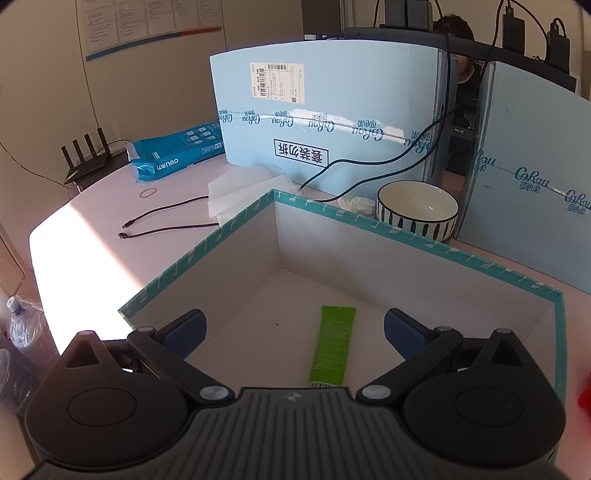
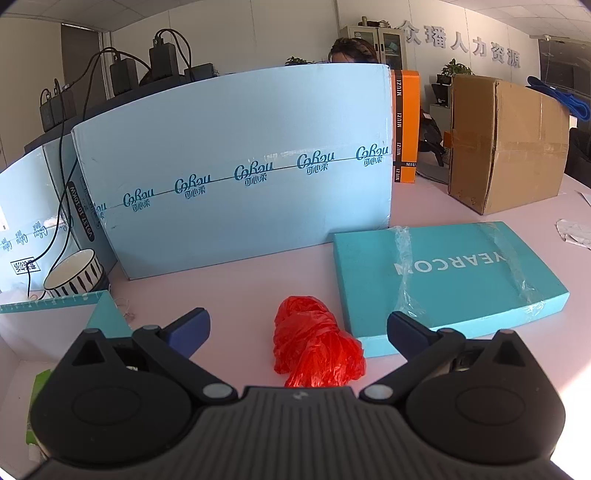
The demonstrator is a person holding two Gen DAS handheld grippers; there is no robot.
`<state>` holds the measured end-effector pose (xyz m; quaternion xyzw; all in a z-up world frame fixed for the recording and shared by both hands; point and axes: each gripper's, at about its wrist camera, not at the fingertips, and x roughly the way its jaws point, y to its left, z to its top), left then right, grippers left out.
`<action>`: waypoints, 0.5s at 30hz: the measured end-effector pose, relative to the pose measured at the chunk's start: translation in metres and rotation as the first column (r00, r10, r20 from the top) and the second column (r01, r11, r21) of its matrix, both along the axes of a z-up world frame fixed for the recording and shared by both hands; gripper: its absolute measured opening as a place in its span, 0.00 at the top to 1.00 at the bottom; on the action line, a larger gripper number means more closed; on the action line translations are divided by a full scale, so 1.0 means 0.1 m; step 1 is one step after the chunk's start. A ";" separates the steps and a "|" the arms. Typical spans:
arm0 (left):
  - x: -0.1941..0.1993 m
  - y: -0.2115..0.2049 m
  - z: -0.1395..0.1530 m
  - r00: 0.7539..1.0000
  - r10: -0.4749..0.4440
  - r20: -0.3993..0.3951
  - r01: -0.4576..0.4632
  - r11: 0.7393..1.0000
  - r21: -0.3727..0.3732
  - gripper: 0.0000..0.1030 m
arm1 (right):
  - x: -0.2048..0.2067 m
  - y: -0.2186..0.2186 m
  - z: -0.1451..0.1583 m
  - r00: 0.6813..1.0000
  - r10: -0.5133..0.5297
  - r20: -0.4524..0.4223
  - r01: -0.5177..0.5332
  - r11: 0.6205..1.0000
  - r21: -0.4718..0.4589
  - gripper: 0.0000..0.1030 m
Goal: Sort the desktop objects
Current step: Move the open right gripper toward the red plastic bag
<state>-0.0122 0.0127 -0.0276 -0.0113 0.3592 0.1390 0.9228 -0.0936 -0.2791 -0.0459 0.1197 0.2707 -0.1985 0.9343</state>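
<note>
My box [image 1: 406,236] already holds the green tube [image 1: 332,343], lying flat under my empty, wide-apart left gripper [image 1: 293,328]. The red bag [image 2: 317,343] lies on the table between my right gripper's [image 2: 297,328] spread fingers; thin plastic may slip or snag.

**An office, seen from a shared desk**

Large raised wall lettering [image 2: 461,42] at the upper right of the right wrist view names a human resources firm; a glass-fronted cabinet [image 2: 380,42] and potted plants [image 2: 456,70] stand below it; printed notice sheets [image 1: 151,22] hang at the upper left of the left wrist view; a black router [image 1: 86,157] sits at the desk's left edge; chargers [image 2: 162,55] line the partition top.
</note>
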 end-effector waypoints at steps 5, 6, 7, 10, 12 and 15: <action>0.01 -0.01 -0.01 1.000 0.018 -0.005 -0.018 1.000 0.003 0.00 | 0.03 -0.03 -0.02 1.000 0.011 -0.002 -0.011 1.000 0.004 0.00; 0.01 -0.01 -0.02 1.000 0.021 -0.007 -0.021 1.000 0.003 0.00 | 0.03 -0.04 -0.02 1.000 0.014 -0.003 -0.014 1.000 0.003 0.00; 0.01 -0.02 -0.02 1.000 0.025 -0.007 -0.025 1.000 0.003 0.00 | 0.04 -0.04 -0.02 1.000 0.017 -0.004 -0.017 1.000 0.003 0.00; 0.02 -0.02 -0.03 0.999 0.034 -0.010 -0.034 0.999 0.005 0.00 | 0.06 -0.05 -0.03 1.000 0.025 -0.006 -0.025 1.000 0.001 0.00; 0.02 -0.02 -0.03 0.999 0.040 -0.014 -0.040 0.999 0.008 0.00 | 0.07 -0.05 -0.04 1.000 0.030 -0.009 -0.030 1.000 0.000 0.00; 0.01 -0.02 -0.04 0.998 0.054 -0.014 -0.054 0.998 0.011 0.00 | 0.09 -0.06 -0.05 0.999 0.035 -0.015 -0.035 0.999 -0.001 0.00</action>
